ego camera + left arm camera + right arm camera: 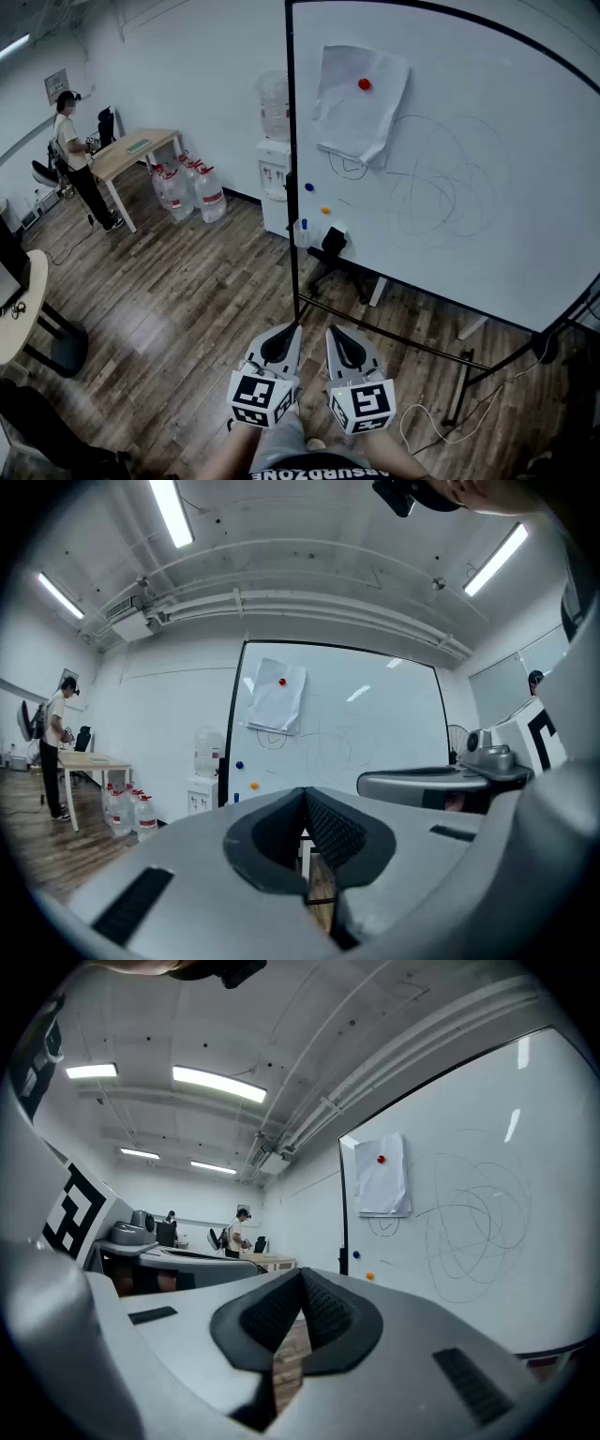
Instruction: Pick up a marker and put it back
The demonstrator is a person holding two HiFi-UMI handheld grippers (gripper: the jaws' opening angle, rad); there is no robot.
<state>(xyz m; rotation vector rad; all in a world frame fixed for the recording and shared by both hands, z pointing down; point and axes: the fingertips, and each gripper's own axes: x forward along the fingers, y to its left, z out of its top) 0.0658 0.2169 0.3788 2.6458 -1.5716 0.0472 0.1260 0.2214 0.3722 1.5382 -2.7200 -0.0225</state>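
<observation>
A whiteboard [469, 141] on a black stand fills the right of the head view, with grey scribbles on it. A sheet of paper [359, 103] hangs under a red magnet [364, 84]. Near the board's lower left corner stands a small blue-capped marker [302, 228], beside a black eraser [333, 242]. My left gripper [292, 330] and right gripper [331, 332] are held side by side low in the view, well short of the board. Both have their jaws shut with nothing between them. The left gripper view shows the board [375, 724] straight ahead; the right gripper view shows it [469, 1222] to the right.
A water dispenser [274, 159] stands left of the board, with several water jugs [187, 187] beside a wooden table [136, 150]. A person [80, 159] stands there. A round table [19, 309] is at the left edge. A cable [441, 427] lies on the wooden floor.
</observation>
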